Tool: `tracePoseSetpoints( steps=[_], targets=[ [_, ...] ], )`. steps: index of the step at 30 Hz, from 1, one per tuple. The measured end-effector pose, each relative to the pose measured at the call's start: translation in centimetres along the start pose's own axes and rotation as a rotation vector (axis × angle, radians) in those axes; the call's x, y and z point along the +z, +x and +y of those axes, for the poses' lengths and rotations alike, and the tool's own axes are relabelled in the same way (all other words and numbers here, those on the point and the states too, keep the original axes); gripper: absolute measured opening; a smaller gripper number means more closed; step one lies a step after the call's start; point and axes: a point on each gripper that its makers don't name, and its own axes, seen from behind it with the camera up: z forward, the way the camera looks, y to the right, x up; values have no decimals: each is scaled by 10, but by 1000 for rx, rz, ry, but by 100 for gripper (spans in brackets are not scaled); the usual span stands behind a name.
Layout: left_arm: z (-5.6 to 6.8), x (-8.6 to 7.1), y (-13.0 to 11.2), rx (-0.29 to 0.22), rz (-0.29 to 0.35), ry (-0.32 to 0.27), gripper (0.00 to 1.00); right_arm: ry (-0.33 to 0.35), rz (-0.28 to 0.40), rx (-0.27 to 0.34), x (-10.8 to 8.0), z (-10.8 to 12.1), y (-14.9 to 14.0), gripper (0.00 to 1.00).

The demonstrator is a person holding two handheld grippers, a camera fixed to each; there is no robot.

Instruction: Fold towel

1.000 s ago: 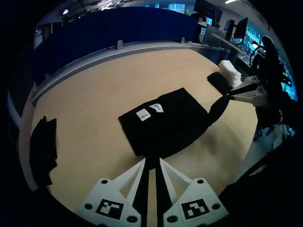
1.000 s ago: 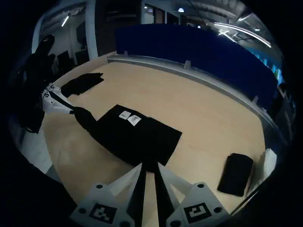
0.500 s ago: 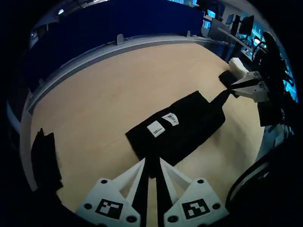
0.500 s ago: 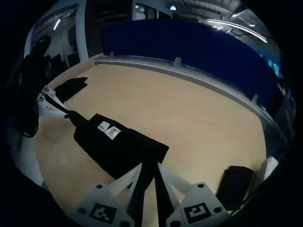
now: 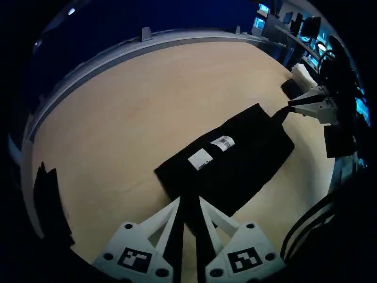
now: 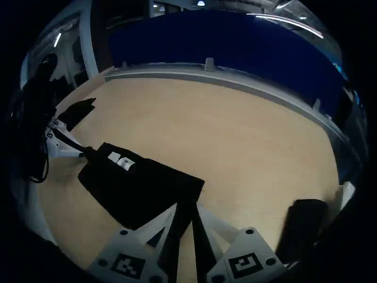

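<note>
Lying on pale wooden desk (image 5: 118, 118), black towel (image 5: 235, 160) (blue partition (image 6: 226, 47) behind).

A pale wooden table (image 5: 141, 94) is carrying a black towel (image 5: 231, 160) lying stretched flat near its front edge, while a dark cloth (image 5: 52, 207) is sitting at its left end and a folded dark cloth (image 6: 304, 221) is resting beside a white stack of cloths (image 5: 300, 74) at its right end.

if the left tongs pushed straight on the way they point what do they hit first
The black towel: the left tongs are shut on its near edge, so its cloth lies directly ahead. Beyond it comes bare table, though depth is hard to judge.
</note>
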Motion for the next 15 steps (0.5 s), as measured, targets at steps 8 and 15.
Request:
tracePoseSetpoints(
  steps=[8,15],
  targets=[
    [-16,14,5,26,41,68,29,-24,-5,-15,8,5,-3,14],
    [-31,16,13,21,80,129,51,-66,-4,-12,11,12,-3,39]
  ],
)
